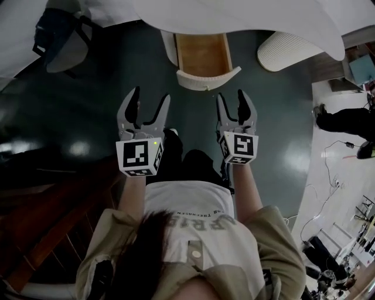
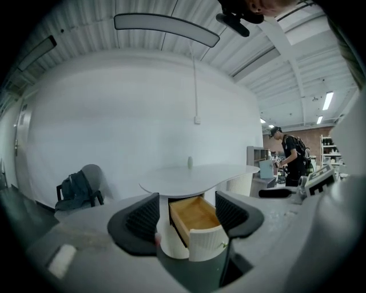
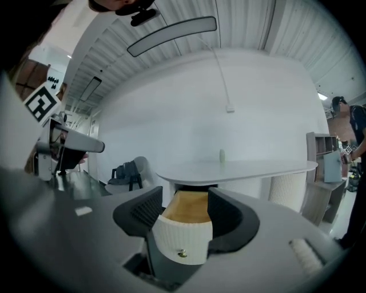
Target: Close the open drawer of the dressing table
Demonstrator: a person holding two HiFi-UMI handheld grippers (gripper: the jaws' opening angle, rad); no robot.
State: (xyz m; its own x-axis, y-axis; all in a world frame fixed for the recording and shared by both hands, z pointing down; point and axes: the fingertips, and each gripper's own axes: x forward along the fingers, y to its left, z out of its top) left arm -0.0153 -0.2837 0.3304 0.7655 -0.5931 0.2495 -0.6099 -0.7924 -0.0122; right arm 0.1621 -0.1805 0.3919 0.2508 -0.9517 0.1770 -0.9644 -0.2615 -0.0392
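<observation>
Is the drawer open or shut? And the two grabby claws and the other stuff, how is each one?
drawer: open, pulled out, nothing showing inside.
left gripper: open, holding nothing.
right gripper: open, holding nothing.
small bottle: standing upright on the dressing table.
backpack: sitting on a chair.

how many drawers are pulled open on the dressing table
1. The drawer sticks out from under the middle of the dressing table top, wooden inside showing. Others may be hidden beneath the top.
</observation>
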